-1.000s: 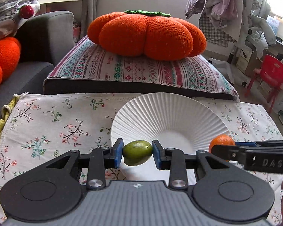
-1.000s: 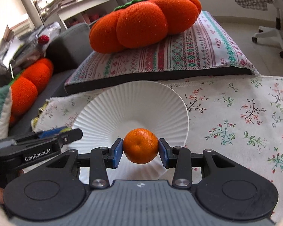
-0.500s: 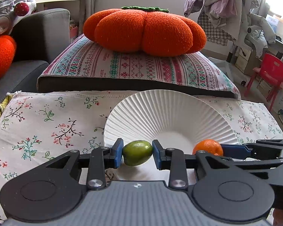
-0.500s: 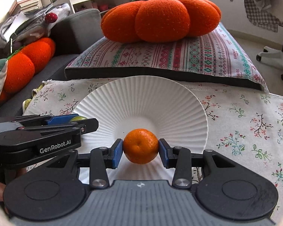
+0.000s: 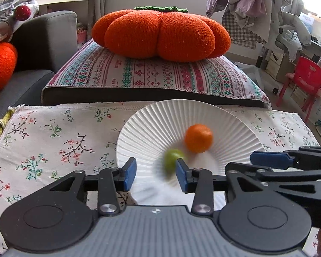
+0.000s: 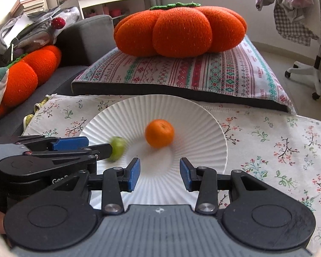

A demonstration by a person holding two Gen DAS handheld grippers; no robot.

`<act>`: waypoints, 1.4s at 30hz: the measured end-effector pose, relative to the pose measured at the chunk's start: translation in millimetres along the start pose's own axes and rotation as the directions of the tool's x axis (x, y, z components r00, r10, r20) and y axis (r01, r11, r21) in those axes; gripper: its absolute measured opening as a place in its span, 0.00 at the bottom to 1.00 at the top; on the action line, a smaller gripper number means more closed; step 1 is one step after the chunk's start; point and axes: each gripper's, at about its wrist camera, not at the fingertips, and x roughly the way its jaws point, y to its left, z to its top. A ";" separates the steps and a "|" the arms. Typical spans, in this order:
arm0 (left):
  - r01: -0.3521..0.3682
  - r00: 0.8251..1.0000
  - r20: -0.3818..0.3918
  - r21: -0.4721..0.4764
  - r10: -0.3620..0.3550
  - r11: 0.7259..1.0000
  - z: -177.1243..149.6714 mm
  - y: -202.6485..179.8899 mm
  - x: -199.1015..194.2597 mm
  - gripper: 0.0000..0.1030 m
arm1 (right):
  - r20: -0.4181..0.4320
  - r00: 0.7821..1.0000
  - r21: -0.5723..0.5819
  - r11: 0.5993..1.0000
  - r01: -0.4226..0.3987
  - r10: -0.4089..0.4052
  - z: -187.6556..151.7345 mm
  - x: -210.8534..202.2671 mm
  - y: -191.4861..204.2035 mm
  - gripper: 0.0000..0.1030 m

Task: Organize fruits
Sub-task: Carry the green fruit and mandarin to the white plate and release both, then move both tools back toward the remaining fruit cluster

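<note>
Item 1, left gripper [image 5: 156, 174]: jaws have just been opening and now stand spread, gripping nothing. The green fruit [image 5: 173, 160], blurred with motion, sits just ahead of its right pad on the white fluted plate [image 5: 160, 120], clear of both pads.

Item 2, right gripper [image 6: 159, 174]: jaws parted and empty. The orange [image 6: 159, 133] lies on the plate ahead of the gap, slightly left of centre, also blurred. From this claw the green fruit [image 6: 117, 148] shows ahead and to the left, beside the left gripper's fingertip.

Item 3, step in hand: release of 2 fruits onto 1 plate, judged nearly complete. To finish well, hold both claws spread, draw them straight back and up, and let the fruit settle first; both appear to be rolling, so a nudge from either pad could send one over the shallow rim onto the floral cloth [image 5: 53, 141].
</note>
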 end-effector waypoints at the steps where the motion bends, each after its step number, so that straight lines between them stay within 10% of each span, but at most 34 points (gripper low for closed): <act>1: -0.003 1.000 0.002 0.001 0.003 1.000 0.3 0.6 -1.7 0.24 | 0.003 1.000 -0.004 1.000 0.003 -0.003 0.1 -1.1 0.5 0.40; 11: -0.038 0.999 0.018 0.018 0.037 0.999 3.5 0.8 -37.8 0.42 | 0.059 0.997 -0.052 0.997 0.054 -0.051 -0.7 -34.4 7.1 0.54; 21: -0.070 0.997 0.027 -0.003 0.070 0.998 -22.0 -1.1 -111.5 0.76 | 0.090 0.995 -0.028 0.999 0.047 -0.044 -18.6 -92.2 14.2 0.99; 42: -0.085 0.996 -0.023 0.084 0.087 0.993 -101.3 -7.1 -175.0 0.86 | 0.000 0.999 -0.057 0.997 0.042 -0.042 -81.1 -134.9 32.5 0.99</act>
